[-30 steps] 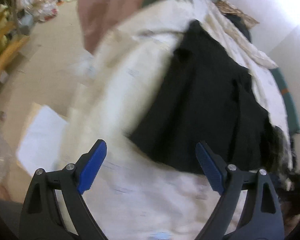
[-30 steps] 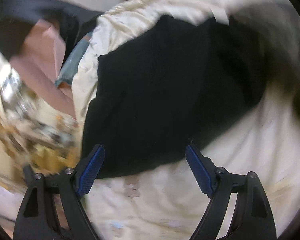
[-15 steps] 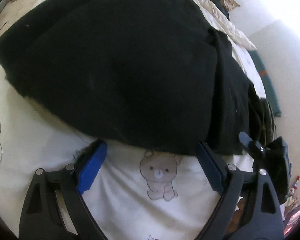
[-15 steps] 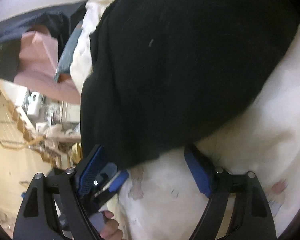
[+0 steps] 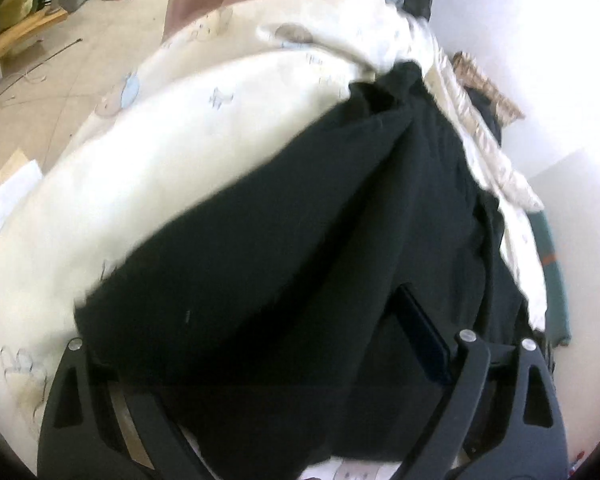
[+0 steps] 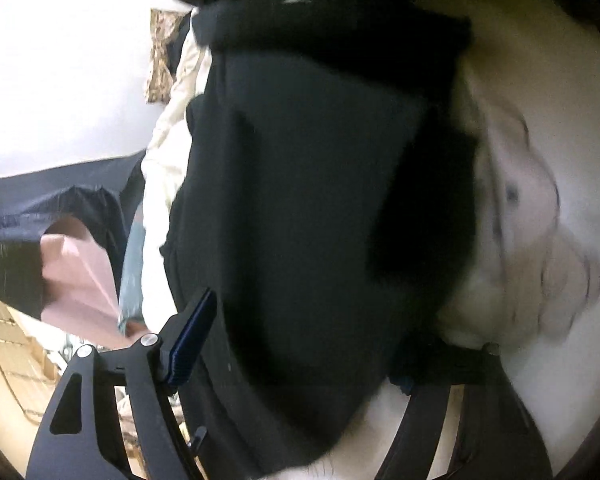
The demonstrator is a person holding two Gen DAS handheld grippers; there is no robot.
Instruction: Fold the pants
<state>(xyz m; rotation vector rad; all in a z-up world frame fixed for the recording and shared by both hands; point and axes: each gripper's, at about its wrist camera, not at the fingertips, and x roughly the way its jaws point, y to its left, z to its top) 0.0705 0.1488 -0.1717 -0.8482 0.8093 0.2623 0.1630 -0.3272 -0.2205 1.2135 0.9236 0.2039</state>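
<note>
Black pants (image 5: 300,280) on cream blanket (image 5: 160,180) | left claw (image 5: 260,344), right claw (image 6: 300,344): fabric between fingers, grip unclear

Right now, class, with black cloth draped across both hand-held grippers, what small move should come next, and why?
Probably carry the lifted edge of the black pants over the part lying on the cream bedsheet. Cloth covers the left hand-held gripper and right hand-held gripper, suggesting a fold underway.

Left gripper (image 5: 256,344) jaws spread wide, right gripper (image 6: 300,340) jaws likewise spread, both part-hidden
</note>
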